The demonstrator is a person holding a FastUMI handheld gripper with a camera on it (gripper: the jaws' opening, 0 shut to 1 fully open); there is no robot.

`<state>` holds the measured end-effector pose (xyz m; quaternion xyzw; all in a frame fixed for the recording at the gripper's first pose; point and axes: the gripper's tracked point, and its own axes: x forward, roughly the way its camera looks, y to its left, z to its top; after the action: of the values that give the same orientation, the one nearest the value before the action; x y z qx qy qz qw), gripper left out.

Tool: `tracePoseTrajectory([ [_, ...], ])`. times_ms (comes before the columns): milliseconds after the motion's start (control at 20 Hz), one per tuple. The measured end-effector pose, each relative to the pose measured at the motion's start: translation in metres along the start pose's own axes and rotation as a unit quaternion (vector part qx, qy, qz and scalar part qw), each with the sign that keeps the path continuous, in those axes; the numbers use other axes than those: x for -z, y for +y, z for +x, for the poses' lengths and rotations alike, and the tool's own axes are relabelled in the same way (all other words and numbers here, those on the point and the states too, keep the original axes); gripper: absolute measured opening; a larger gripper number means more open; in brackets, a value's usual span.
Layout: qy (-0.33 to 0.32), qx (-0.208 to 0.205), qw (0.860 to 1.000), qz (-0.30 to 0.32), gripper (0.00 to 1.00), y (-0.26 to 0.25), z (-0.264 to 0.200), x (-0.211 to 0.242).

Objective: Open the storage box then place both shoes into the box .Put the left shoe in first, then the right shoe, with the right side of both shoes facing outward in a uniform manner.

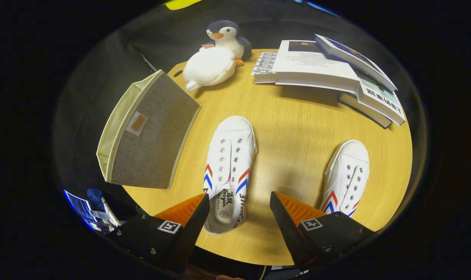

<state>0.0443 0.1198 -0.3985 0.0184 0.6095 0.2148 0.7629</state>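
Observation:
A fabric storage box (150,136) with a grey lid and beige sides stands at the table's left edge, its lid down. One white canvas shoe (229,163) with red and blue stripes lies just ahead of my fingers, its toe pointing away and its heel partly behind the left finger. The second white shoe (346,175) lies to the right, beyond the right finger, which hides its heel. My gripper (239,196) hovers above the table's near edge, open, with nothing held between the fingers.
On the round wooden table (297,128), a plush penguin (227,37) and a white plush toy (209,67) sit at the far side. A stack of books (329,74) lies at the far right. Bare wood separates the two shoes.

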Motion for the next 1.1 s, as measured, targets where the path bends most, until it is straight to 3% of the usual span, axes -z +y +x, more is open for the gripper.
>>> tracePoseTrajectory([
  [300, 0.060, 0.048, 0.997, -0.031, 0.95, -0.015, 0.038, 0.013],
  [400, 0.072, 0.062, 0.994, -0.048, 0.91, -0.020, 0.048, 0.013],
  [450, 0.075, 0.049, 0.995, -0.039, 0.87, -0.014, 0.052, 0.013],
  [550, 0.083, 0.018, 0.996, -0.020, 0.68, -0.001, 0.057, 0.013],
  [650, 0.085, 0.025, 0.996, -0.014, 0.23, -0.002, 0.053, 0.011],
  [700, 0.081, 0.030, 0.996, -0.013, 0.10, 0.002, 0.035, 0.001],
  [800, 0.077, 0.027, 0.997, -0.019, 0.05, -0.002, 0.045, 0.007],
  [1100, 0.085, 0.005, 0.996, -0.010, 0.05, 0.009, 0.026, 0.011],
])
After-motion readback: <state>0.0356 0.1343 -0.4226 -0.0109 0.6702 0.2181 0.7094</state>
